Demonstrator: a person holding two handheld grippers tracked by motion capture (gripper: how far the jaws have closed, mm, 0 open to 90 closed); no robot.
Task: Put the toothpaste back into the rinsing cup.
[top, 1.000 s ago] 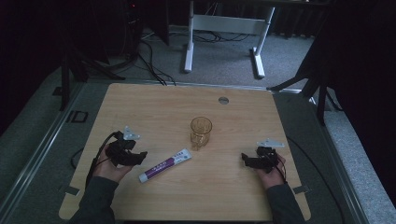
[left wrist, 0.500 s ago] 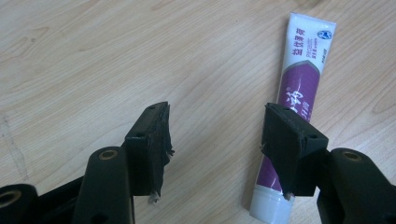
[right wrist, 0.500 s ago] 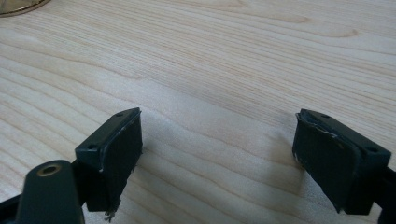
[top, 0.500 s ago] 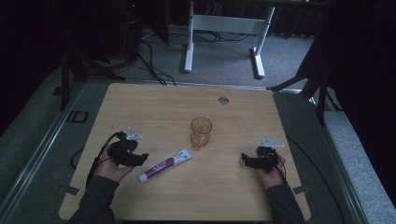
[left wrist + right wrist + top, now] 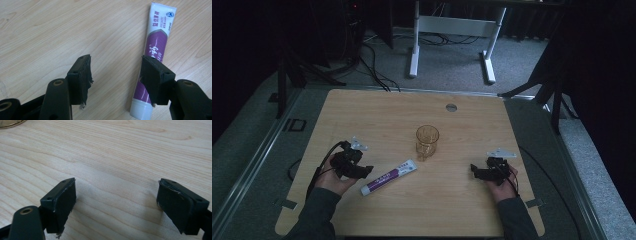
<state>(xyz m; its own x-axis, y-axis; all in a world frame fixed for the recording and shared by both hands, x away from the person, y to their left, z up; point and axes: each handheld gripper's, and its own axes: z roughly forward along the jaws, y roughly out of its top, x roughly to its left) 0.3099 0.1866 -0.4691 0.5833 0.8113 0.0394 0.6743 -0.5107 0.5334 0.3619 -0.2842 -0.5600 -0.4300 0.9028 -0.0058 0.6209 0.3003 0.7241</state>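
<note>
A: Right gripper (image 5: 116,202) state?
B: Jaws spread wide, nothing between them, bare wooden table (image 5: 130,152) in the gap
A: Contact?
B: Low over the wood, can't tell if touching
A: Anything else?
B: Curved golden rim of some object (image 5: 10,124) at top left corner, well apart from the jaws, too cropped to identify

The light wooden table (image 5: 362,115) has a small round grey grommet (image 5: 451,107) set into its far edge, and it is bordered by a grey metal frame (image 5: 267,145) that rests on grey carpet (image 5: 452,75). Beyond the table stands a white desk frame (image 5: 452,25) with two long feet, and black cables (image 5: 372,65) trail over the carpet to its left. Black stand legs (image 5: 292,75) rise at the far left and dark ones (image 5: 552,90) at the far right, against a dark background.
</note>
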